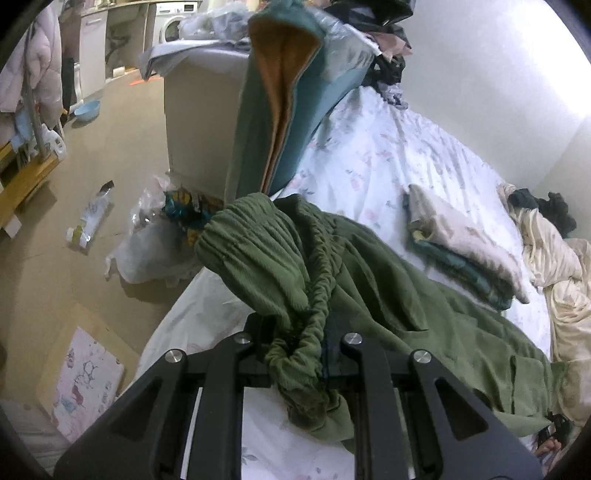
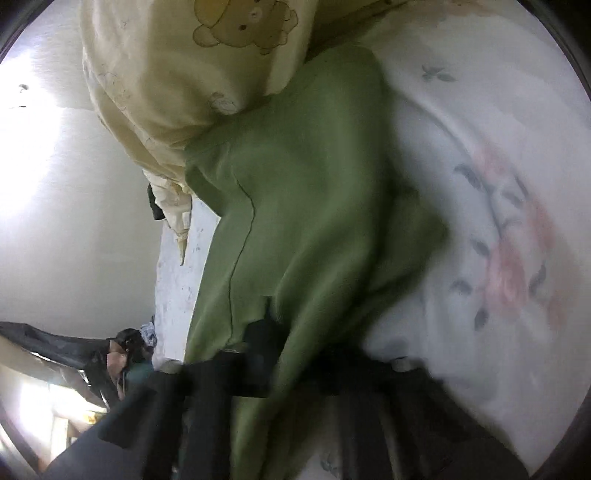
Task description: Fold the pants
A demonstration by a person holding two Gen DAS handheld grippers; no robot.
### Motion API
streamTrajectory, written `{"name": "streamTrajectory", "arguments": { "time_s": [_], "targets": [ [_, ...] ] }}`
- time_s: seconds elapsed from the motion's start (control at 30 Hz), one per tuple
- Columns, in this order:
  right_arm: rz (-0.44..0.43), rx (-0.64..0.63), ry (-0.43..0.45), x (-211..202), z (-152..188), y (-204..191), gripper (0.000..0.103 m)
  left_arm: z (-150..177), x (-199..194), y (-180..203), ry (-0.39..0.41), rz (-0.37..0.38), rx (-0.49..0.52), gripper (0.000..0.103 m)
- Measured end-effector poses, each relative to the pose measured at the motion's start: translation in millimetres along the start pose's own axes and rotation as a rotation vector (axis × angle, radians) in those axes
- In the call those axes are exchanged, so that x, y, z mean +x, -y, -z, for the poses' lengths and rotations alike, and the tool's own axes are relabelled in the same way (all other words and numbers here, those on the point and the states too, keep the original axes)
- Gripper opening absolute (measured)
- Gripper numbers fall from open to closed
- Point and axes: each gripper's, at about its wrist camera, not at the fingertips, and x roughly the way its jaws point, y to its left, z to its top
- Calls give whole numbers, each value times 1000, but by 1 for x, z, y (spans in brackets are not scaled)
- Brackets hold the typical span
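Here the left claw (image 1: 299, 354) grips the green pants (image 1: 388, 295) at their gathered waistband, legs trailing away across the bed (image 1: 388, 155). The right claw (image 2: 284, 354) is clenched on the leg cloth at the far end, so the long axis runs between them.

A: What's on the bed (image 1: 388, 155) at two o'clock?
B: A folded pile (image 1: 461, 243), pale cloth on top, teal beneath. A cream quilt (image 1: 561, 273) lies bunched at three.
A: And toward twelve?
B: A teal cloth (image 1: 280, 110) with an orange lining, hanging upright before a white cabinet (image 1: 199, 122).
A: The floor (image 1: 110, 140)?
B: A tube (image 1: 90, 218) at nine, a blue basin (image 1: 87, 109) at ten, a washer (image 1: 173, 22) at eleven.
A: The right view?
B: A bear-print quilt (image 2: 177, 74) at twelve.
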Motion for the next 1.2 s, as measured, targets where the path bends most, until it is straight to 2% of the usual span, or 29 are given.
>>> {"name": "streamTrajectory", "arguments": {
  "time_s": [0.07,0.1,0.2,0.33,0.4,0.5,0.67,0.77,0.83,0.93,1.03,1.1,1.2],
  "targets": [
    [46,-120,11,-8,-1,-18,2,-2,-10,2,26,43,-20,12],
    [54,-140,14,-11,-1,-23,2,-2,-16,2,34,56,-25,12],
    [59,-112,53,-29,2,-32,1,-4,-37,1,46,87,-50,12],
    [93,-153,99,-57,8,-53,1,-15,-70,-6,71,131,-39,12],
    [107,-180,116,-77,12,-61,1,-18,-89,-18,82,165,-59,12],
    [151,-171,114,-108,22,-55,1,-17,-112,-40,57,159,-55,12],
    [255,-124,94,-161,57,-36,1,1,-154,-87,15,131,-61,12],
    [307,-99,62,-191,79,-26,1,14,-178,-113,-18,86,-59,12],
    [383,-116,26,-206,95,-23,1,24,-187,-129,-50,30,-53,12],
    [456,-97,-23,-214,109,-16,1,41,-191,-144,-91,-44,0,12],
    [553,-92,-95,-209,115,-5,2,52,-179,-157,-173,-73,-38,12],
    [611,-83,-138,-202,112,7,2,55,-173,-154,-183,-94,-16,12],
    [667,-41,-129,-203,106,22,5,55,-173,-152,-174,-105,-3,12]
  ]
}}
